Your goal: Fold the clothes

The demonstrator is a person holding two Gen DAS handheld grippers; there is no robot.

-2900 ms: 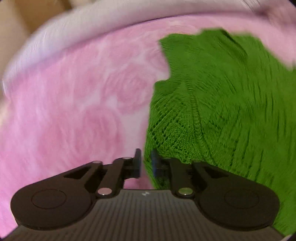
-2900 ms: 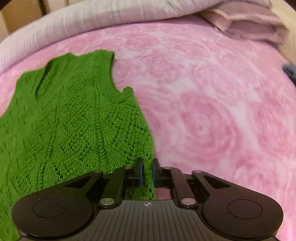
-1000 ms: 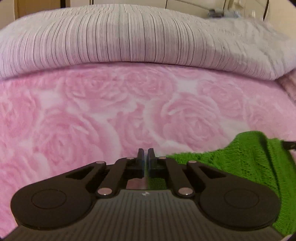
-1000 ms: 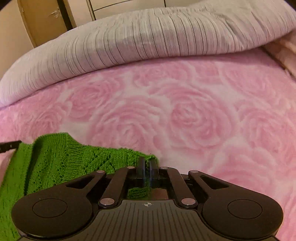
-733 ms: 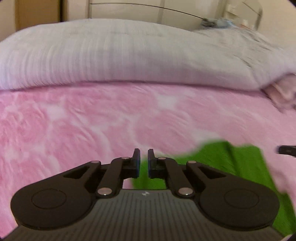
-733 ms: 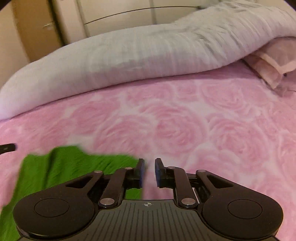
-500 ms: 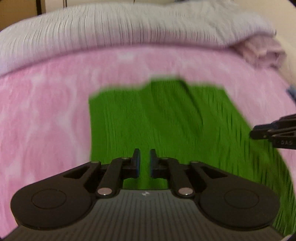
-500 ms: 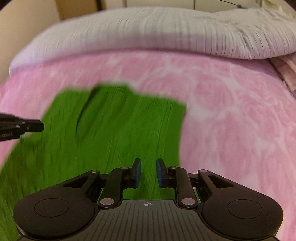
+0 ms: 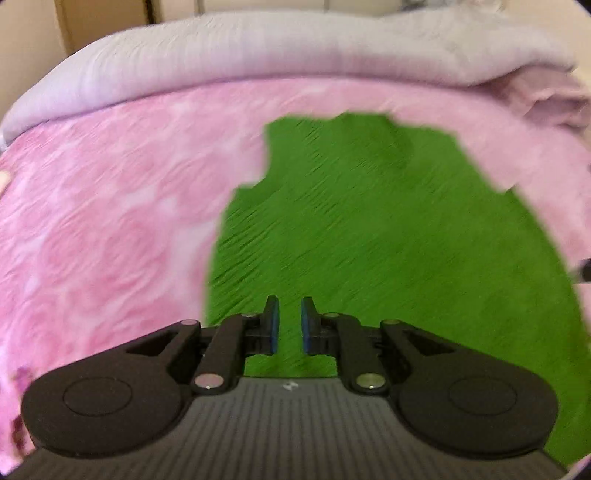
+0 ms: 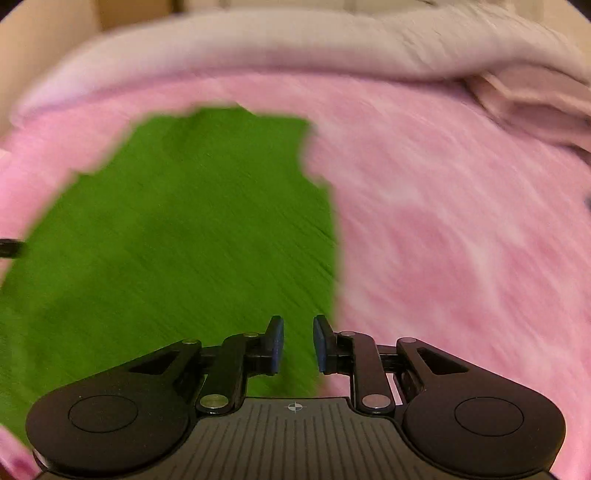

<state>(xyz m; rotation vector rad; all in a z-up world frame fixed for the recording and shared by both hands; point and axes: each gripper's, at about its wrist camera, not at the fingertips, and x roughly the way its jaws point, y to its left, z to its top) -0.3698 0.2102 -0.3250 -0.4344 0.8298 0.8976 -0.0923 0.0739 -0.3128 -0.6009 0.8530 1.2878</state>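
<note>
A green knitted vest (image 9: 369, 229) lies flat on the pink rose-patterned blanket (image 9: 110, 229), its neckline and armholes at the far end. My left gripper (image 9: 290, 317) hovers over the vest's near left part, open, with nothing between its blue pads. In the right wrist view the vest (image 10: 177, 229) fills the left half. My right gripper (image 10: 298, 332) hangs over its near right edge, open and empty. Each view catches the other gripper's dark tip at the frame's side. Both pictures are blurred by motion.
A lilac striped duvet (image 9: 295, 48) is bunched along the far side of the bed. A pink pillow (image 10: 535, 99) lies at the far right. Beige wooden furniture (image 9: 103, 22) stands behind the bed. Bare blanket (image 10: 461, 240) stretches right of the vest.
Both grippers were shut on the vest's edge near the duvet; both have opened, let it go and drawn back, so the whole vest now lies ahead of them.
</note>
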